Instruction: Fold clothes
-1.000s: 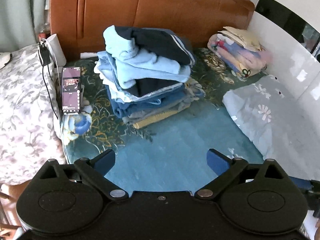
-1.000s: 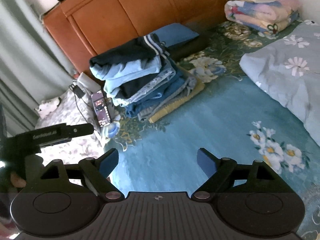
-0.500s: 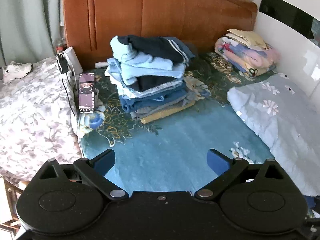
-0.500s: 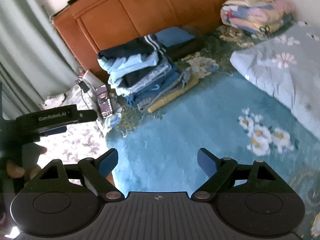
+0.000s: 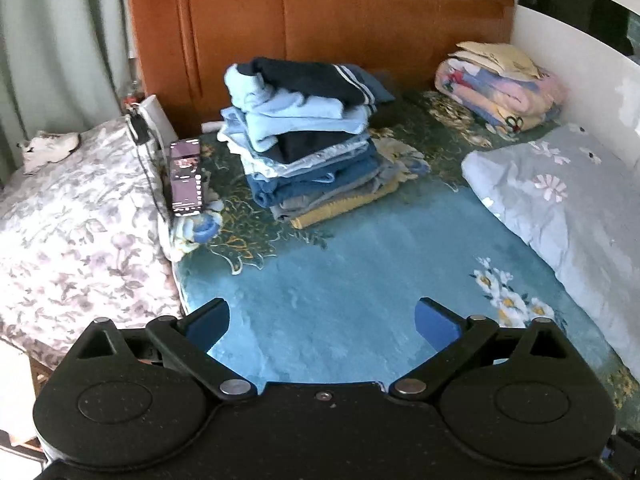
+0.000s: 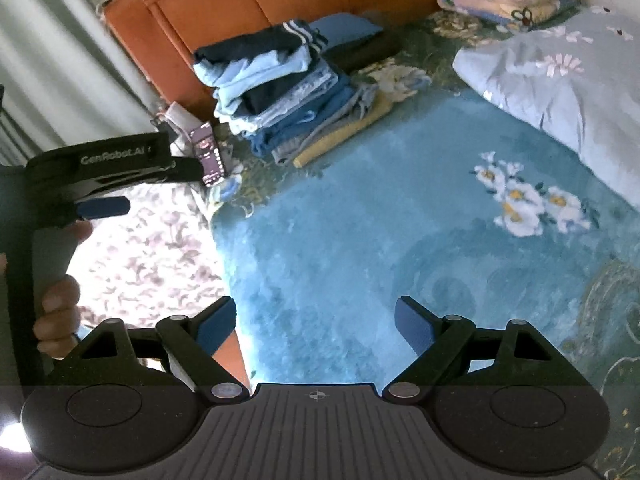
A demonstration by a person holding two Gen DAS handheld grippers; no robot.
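Both grippers over the bed, nothing gripped. Left gripper (image 5: 322,314): blue pads spread wide, only teal floral blanket (image 5: 360,280) between them. Right gripper (image 6: 315,318): same, pads wide apart, empty, over the blanket's near part. Left gripper also shows in right wrist view at far left, w/ the person's hand (image 6: 56,312) wrapped on its handle.

Folded clothes stack (image 5: 308,136) sits on the blanket near the orange-brown headboard (image 5: 320,20), well apart from both grippers. Top item is dark navy w/ white stripes, light-blue pieces under it, then darker blue and grey, mustard-yellow piece at the bottom sticking out on the near side. Stack leans a bit, edges not flush.

Left of stack: phone (image 5: 185,176), screen lit, propped at the blanket edge beside a white charger block w/ black cable (image 5: 140,132). Grey floral-print bedding (image 5: 72,220) further left. Right side: pale grey quilt w/ flower print (image 5: 560,200) along the white wall; folded multicolour blanket bundle (image 5: 500,84) in the far right corner by the headboard.
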